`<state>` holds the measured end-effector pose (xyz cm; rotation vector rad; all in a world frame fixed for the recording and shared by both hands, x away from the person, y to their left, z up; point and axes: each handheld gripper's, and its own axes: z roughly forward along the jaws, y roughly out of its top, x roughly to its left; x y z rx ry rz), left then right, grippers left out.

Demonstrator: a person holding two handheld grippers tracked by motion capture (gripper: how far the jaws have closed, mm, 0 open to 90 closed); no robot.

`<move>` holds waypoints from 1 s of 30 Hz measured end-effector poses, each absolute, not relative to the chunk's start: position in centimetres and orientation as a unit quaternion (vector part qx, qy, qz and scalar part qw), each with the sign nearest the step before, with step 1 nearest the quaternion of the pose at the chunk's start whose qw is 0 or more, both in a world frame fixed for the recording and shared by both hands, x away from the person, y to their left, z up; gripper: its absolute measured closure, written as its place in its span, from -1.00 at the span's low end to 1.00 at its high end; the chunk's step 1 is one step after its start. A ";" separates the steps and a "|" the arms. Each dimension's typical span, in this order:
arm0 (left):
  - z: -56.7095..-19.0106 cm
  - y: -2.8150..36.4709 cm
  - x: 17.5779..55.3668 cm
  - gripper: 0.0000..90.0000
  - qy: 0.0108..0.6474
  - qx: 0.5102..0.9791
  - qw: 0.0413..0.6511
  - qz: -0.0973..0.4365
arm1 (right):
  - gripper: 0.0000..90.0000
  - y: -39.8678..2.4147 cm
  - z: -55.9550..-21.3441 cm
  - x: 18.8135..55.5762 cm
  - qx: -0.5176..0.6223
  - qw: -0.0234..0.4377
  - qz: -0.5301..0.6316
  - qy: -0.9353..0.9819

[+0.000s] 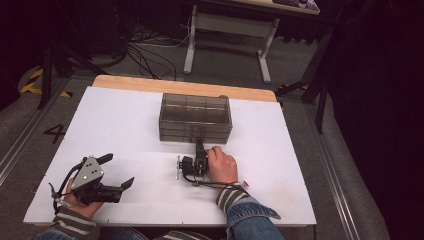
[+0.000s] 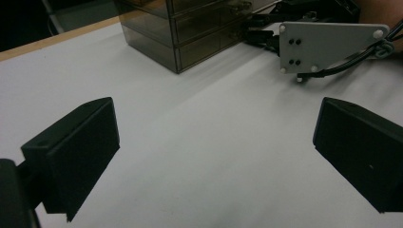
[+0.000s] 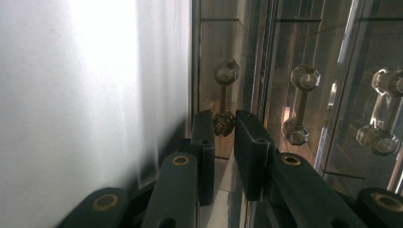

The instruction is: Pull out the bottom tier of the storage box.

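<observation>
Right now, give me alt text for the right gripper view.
The right gripper has its two black jaws closed around one knob of the handle on the bottom drawer of a clear drawer box. The white table fills the left side, since the camera is rolled sideways.

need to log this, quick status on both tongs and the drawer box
Right tongs closed on bottom drawer handle. Left tongs open, holding nothing, resting on table. Drawer box drawers all shut. Nothing in the way.

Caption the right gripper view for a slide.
Right gripper closes on the bottom drawer's handle of the clear drawer box.
</observation>
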<state>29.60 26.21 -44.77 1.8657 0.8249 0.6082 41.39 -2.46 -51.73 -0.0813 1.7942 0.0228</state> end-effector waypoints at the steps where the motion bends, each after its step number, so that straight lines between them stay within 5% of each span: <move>1: -44.8 26.2 29.6 -0.95 0.339 0.767 0.484 0.250 | 0.75 -2.5 -51.7 41.4 -0.035 0.623 0.010 0.781; 30: -44.8 26.2 29.6 -0.95 0.338 0.768 0.484 0.250 | 0.75 -2.6 -50.7 39.0 -0.026 0.590 0.011 0.807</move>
